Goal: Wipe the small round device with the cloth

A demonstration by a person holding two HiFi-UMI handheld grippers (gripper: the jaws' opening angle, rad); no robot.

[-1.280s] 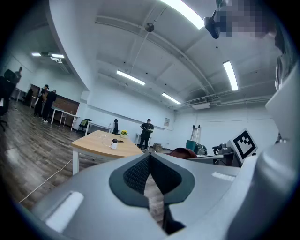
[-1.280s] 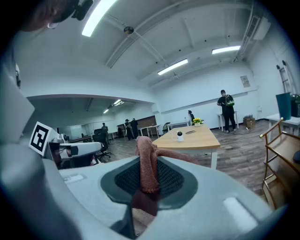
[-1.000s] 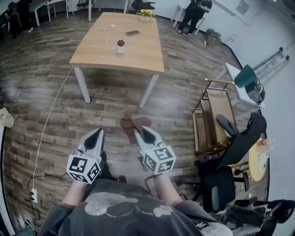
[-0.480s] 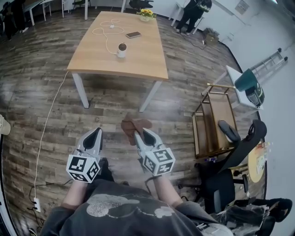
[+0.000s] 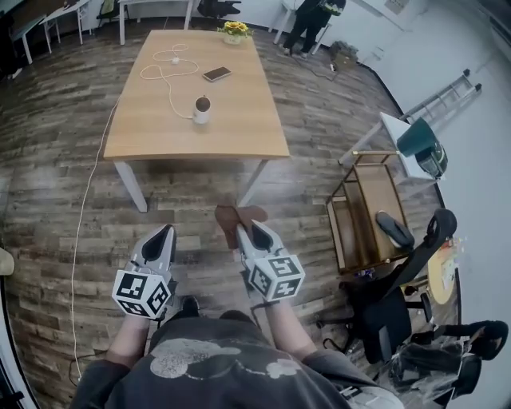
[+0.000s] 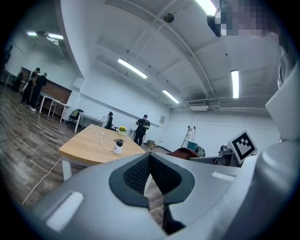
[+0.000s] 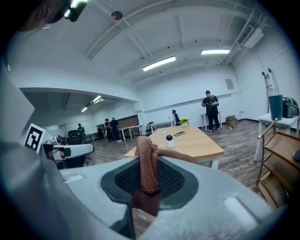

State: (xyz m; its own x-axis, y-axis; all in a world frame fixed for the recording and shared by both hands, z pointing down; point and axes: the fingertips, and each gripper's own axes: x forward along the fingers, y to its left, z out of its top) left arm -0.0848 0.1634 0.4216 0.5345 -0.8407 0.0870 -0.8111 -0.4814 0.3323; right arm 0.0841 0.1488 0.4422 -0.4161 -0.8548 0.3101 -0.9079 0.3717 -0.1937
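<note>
The small round white device point(image 5: 201, 109) stands on the wooden table point(image 5: 231, 120), with a white cable running from it. It also shows in the left gripper view as the device point(image 6: 118, 146) and in the right gripper view as the device point(image 7: 169, 140). My right gripper point(image 5: 246, 233) is shut on a brown cloth point(image 5: 233, 217), which hangs over its jaws; the cloth point(image 7: 149, 164) is pinched between the pads. My left gripper point(image 5: 163, 236) is shut with nothing in it. Both grippers are held over the floor, well short of the table.
A phone point(image 5: 217, 73) and a pot of yellow flowers point(image 5: 234, 31) lie farther back on the table. A gold-framed cart point(image 5: 363, 204) and black office chairs point(image 5: 399, 279) stand to the right. A person point(image 5: 311, 20) stands beyond the table. A cable point(image 5: 86, 200) trails across the wood floor.
The table has come nearer and lower in the head view as I move toward it. Both grippers keep their pose; the cloth stays in the right one.
</note>
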